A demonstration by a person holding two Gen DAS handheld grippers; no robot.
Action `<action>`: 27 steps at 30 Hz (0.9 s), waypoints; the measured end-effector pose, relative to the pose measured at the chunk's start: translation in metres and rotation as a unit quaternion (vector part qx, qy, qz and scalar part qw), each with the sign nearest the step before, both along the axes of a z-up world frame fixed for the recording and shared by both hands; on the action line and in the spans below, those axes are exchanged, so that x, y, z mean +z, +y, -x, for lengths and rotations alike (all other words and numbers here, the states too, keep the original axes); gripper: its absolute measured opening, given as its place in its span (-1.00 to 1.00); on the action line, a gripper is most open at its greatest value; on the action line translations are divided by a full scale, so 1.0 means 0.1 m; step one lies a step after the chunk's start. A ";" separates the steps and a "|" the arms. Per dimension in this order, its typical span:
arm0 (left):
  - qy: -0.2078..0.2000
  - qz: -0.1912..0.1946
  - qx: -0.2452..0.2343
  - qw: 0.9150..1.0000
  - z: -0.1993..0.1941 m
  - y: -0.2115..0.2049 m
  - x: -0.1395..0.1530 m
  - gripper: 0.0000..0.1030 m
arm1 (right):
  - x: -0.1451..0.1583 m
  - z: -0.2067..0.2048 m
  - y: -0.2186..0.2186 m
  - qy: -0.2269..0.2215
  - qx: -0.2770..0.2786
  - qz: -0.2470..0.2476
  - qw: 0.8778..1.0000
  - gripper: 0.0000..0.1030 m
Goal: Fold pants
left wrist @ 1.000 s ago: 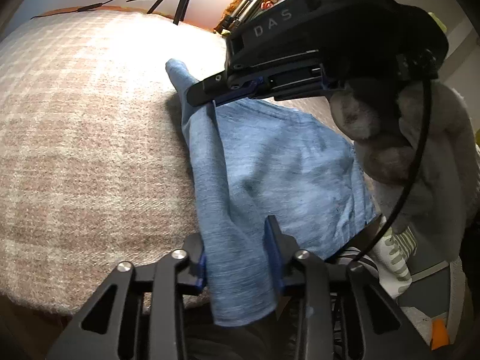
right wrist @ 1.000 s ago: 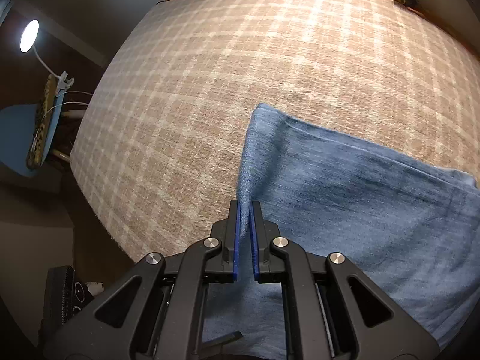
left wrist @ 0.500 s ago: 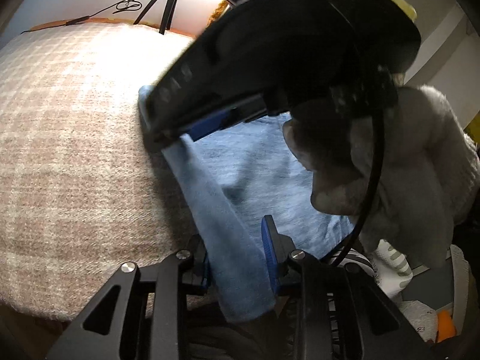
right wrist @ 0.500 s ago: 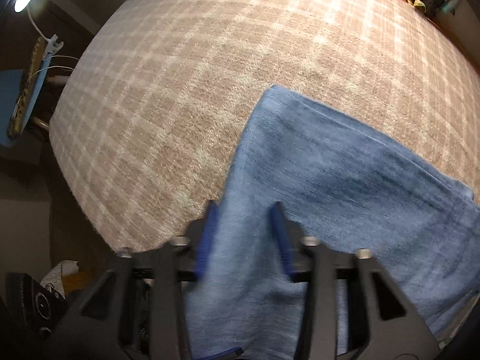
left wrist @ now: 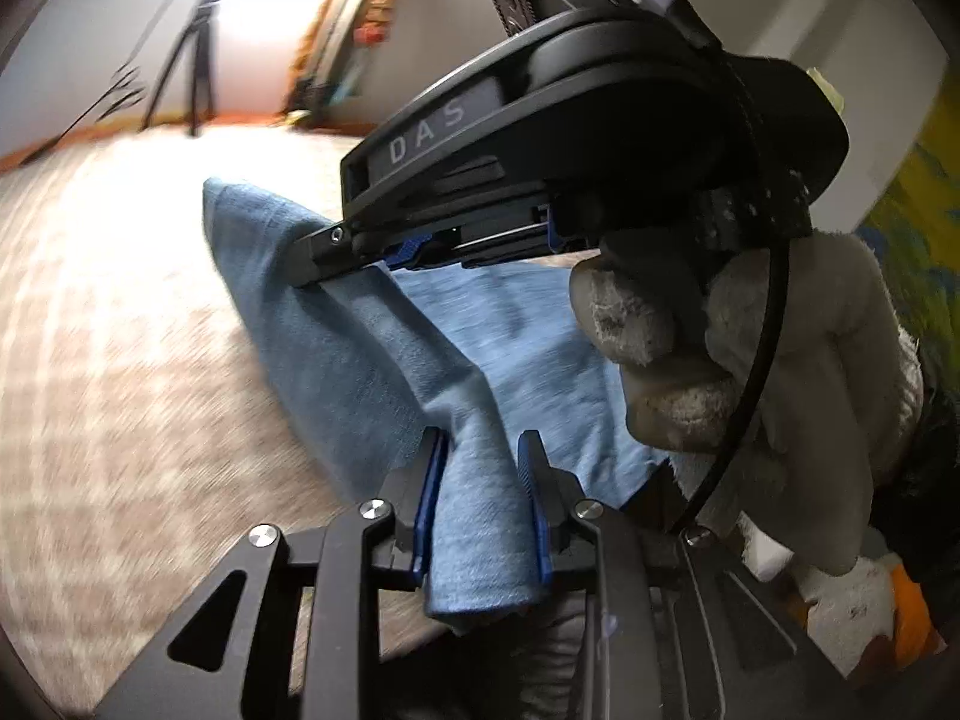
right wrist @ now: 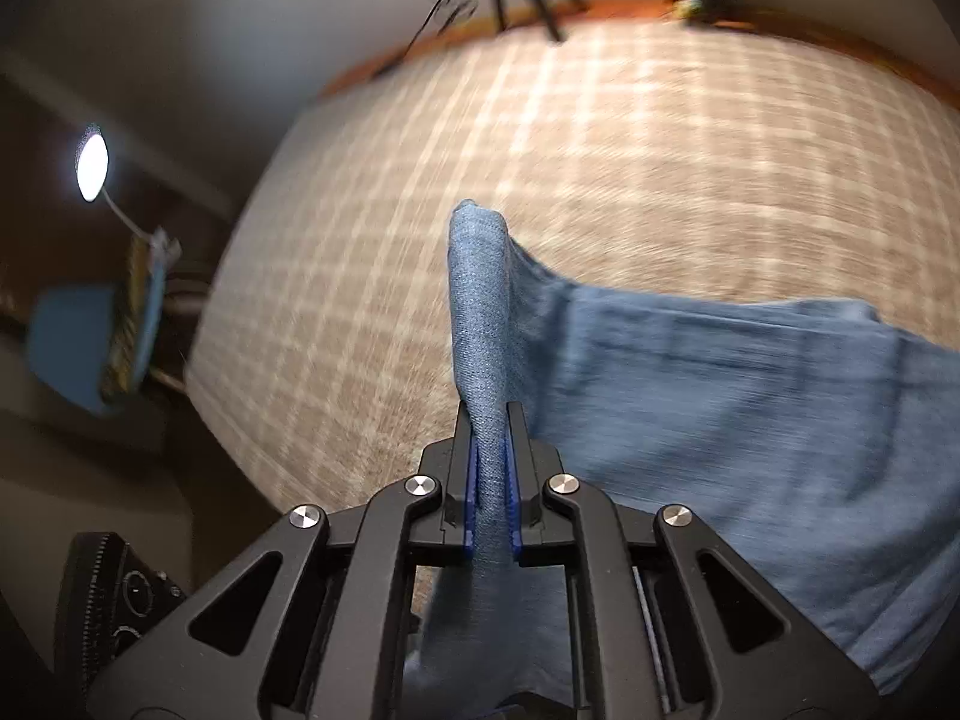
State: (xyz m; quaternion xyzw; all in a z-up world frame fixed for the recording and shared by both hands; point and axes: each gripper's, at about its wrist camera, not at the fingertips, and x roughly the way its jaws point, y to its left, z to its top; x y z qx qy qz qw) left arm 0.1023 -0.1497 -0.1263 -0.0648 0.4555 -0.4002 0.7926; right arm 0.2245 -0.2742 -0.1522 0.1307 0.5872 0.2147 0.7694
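Light blue pants [left wrist: 528, 348] lie on a beige plaid bed cover [left wrist: 120, 360]. My left gripper [left wrist: 480, 441] has a bunched edge of the pants between its blue pads, and its jaws are closing on it. Farther along the same edge, my right gripper [left wrist: 318, 267], held by a grey-gloved hand [left wrist: 810, 390], pinches the cloth and lifts it into a ridge. In the right wrist view my right gripper [right wrist: 489, 411] is closing tight on an upright fold of the pants [right wrist: 750, 396], which spread out to the right over the cover [right wrist: 660, 150].
A tripod [left wrist: 198, 48] stands beyond the far edge of the bed. Off the bed's left edge in the right wrist view are a lit lamp [right wrist: 91, 162] and a blue chair [right wrist: 66, 348]. Plaid cover stretches bare to the left and beyond the pants.
The right jaws stood wide over the cloth half a second ago and now pinch a fold. Both grippers have risen, lifting the pants' edge off the cover.
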 end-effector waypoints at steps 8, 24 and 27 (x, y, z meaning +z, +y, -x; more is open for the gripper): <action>-0.016 -0.003 -0.068 0.998 -0.11 -0.90 0.18 -0.65 | 0.22 0.18 -1.22 -0.035 -0.106 -0.081 0.990 -0.84; -0.016 -0.029 -0.195 0.980 -0.22 -2.86 0.11 -0.65 | 0.33 0.70 -3.15 -0.075 -0.239 -0.134 0.959 -0.85; 0.007 -0.024 -0.209 0.978 -0.30 -3.20 -0.09 -0.65 | 0.23 0.80 -3.54 -0.068 -0.258 -0.117 0.957 -0.85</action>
